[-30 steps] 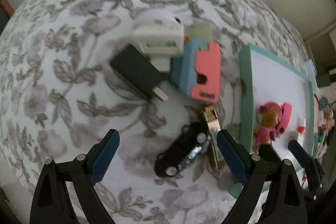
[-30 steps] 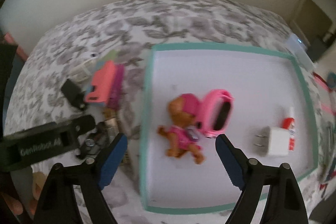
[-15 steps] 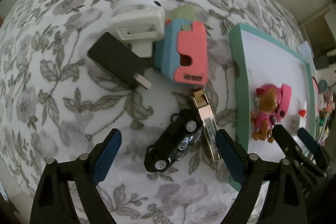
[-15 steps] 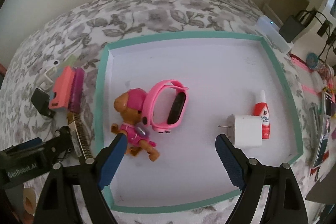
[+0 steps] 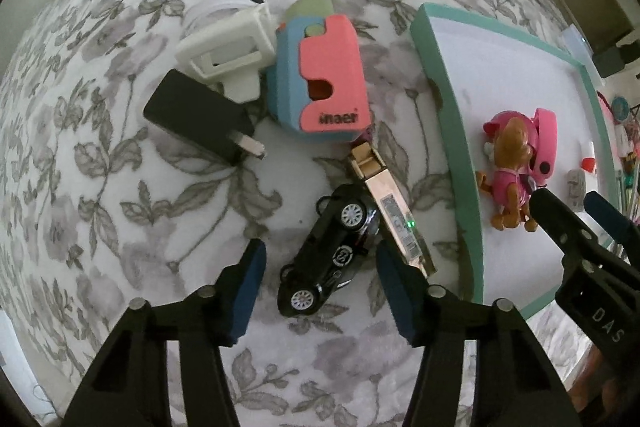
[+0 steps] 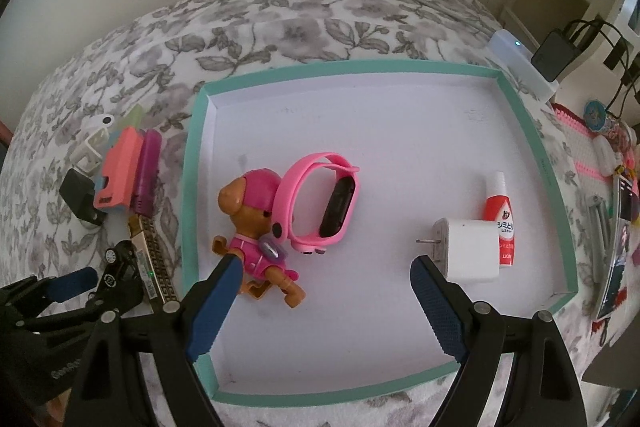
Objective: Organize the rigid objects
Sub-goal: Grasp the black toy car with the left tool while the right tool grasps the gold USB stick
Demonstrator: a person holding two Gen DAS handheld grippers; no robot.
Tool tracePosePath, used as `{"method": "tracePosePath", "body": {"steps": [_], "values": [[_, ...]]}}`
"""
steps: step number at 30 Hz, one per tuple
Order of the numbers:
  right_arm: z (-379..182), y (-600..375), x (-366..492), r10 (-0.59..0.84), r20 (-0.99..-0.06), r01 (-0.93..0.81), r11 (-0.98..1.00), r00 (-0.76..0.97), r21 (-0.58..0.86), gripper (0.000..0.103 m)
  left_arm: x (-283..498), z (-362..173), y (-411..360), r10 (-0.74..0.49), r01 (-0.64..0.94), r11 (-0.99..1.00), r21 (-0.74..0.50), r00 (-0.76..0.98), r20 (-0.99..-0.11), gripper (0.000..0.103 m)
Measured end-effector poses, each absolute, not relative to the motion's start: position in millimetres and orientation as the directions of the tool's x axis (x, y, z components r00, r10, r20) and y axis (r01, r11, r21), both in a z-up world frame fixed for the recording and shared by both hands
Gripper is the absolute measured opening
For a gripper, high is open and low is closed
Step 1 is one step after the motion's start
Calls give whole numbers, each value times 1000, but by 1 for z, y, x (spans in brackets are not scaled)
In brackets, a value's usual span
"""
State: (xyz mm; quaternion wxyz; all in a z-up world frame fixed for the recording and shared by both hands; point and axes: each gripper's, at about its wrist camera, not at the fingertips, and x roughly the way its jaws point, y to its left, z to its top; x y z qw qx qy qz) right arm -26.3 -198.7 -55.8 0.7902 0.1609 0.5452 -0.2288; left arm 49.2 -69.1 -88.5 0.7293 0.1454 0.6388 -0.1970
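Note:
My left gripper (image 5: 318,273) is open, its fingers either side of a black toy car (image 5: 332,251) lying on the floral cloth. A gold stick-shaped device (image 5: 390,211) lies against the car. Behind are a black charger (image 5: 198,119), a white adapter (image 5: 226,49) and a pink-and-blue block (image 5: 320,75). My right gripper (image 6: 326,297) is open and empty above the teal-rimmed white tray (image 6: 192,155), which holds a toy dog (image 6: 256,227), a pink wristband (image 6: 320,203), a white plug (image 6: 472,251) and a red bottle (image 6: 502,223).
A purple item (image 6: 145,175) lies beside the pink block. A white box (image 6: 520,63), cables and small clutter (image 6: 612,155) sit right of the tray. A wall runs behind the table.
My left gripper has moved forward and down over the black car, so the car now lies between its fingers. My right gripper has drawn back and shifted right over the tray.

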Motion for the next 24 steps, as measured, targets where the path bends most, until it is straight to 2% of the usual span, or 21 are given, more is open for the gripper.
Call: {"method": "tracePosePath", "body": {"steps": [2,3,6,11,16,24], "values": [[-56,-198,-26,-185,-936,537,844,300,5,88,50,-92,-69,-108,478,877,-45,106,-989,49],[-56,-198,-26,-184,-936,535,845,300,6,88,49,-94,-71,-113,480,876,-51,100,-989,41],[-55,-196,-25,-182,-935,527,850,304,6,88,53,-96,-77,-135,479,875,-71,101,-986,34],[-51,-193,-23,-168,-928,512,858,333,29,88,57,-90,-78,-173,459,883,-99,122,-977,33],[-45,-187,-17,-145,-916,482,874,375,59,88,65,-88,-64,-183,375,920,-116,147,-972,33],[-37,-151,2,-60,-891,333,937,449,104,84,80,-93,-33,-149,239,965,-105,172,-974,33]]}}
